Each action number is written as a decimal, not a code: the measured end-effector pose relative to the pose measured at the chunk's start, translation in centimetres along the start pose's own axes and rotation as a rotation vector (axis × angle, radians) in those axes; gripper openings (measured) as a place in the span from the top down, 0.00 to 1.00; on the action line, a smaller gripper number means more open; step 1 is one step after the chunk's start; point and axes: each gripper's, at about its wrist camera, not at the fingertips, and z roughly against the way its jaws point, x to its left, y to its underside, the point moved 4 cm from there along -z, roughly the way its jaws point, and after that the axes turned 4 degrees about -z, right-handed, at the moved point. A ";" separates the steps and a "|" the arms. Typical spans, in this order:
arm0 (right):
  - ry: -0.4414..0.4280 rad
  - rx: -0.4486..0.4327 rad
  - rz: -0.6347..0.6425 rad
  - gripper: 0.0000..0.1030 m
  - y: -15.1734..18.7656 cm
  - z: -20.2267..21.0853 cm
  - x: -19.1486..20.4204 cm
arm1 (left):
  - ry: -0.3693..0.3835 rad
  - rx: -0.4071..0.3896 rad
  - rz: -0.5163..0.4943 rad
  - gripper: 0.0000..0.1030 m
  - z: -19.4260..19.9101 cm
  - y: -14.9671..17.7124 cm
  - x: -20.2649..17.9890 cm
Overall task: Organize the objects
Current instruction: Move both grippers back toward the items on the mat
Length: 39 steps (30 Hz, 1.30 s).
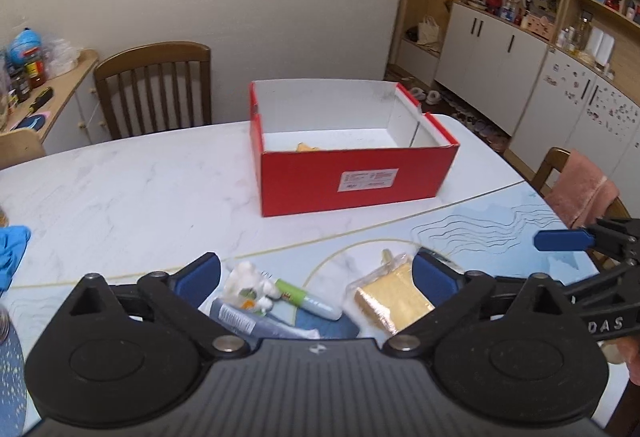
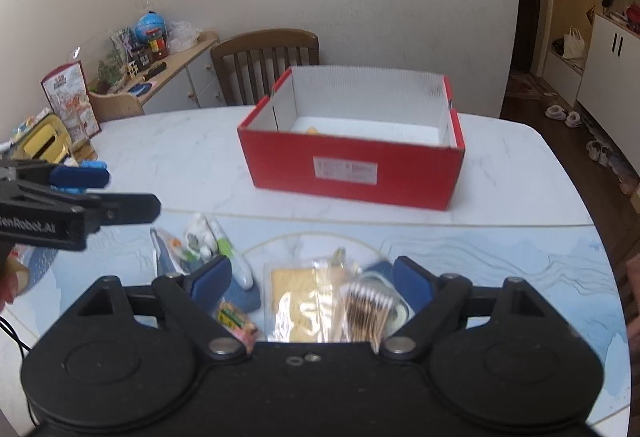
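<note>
A red open shoebox [image 1: 352,177] [image 2: 360,173] stands mid-table with a yellow item [image 1: 306,147] inside. My left gripper [image 1: 318,271] is open, low over a cluster near the table's front edge: a bag of cotton balls [image 1: 248,285], a green-and-white tube [image 1: 308,301], a grey tube [image 1: 248,321] and a clear-wrapped yellow packet [image 1: 394,297]. My right gripper [image 2: 313,273] is open above the same yellow packet [image 2: 296,301], a pack of cotton swabs [image 2: 368,309] and a small green-and-pink pack [image 2: 236,321]. Neither gripper holds anything. Each gripper shows in the other's view, the left gripper [image 2: 120,193] at the left edge.
The white marble table [image 1: 120,189] has a pale blue mat [image 2: 500,257] along its front. A blue cloth [image 1: 12,253] lies at the left edge. A wooden chair [image 1: 156,85] stands behind the table, and a chair with a pink towel [image 1: 580,193] at the right. A cluttered sideboard [image 2: 180,73] lines the wall.
</note>
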 end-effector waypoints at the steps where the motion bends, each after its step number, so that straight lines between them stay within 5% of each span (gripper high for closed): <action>1: 0.008 0.000 0.007 0.15 0.5 0.0 0.1 | -0.006 0.002 0.002 0.00 -0.1 0.4 0.1; 13: 0.075 0.088 -0.062 0.16 5.4 -2.5 -1.7 | -0.069 0.129 0.025 0.00 -4.3 5.6 1.7; 28: 0.110 0.153 -0.126 0.17 4.6 -7.5 -3.5 | -0.163 0.336 0.199 0.00 -10.5 6.0 4.9; 39: 0.110 0.184 -0.149 0.19 5.1 -9.8 -4.2 | -0.175 0.399 0.128 0.00 -11.1 8.9 4.6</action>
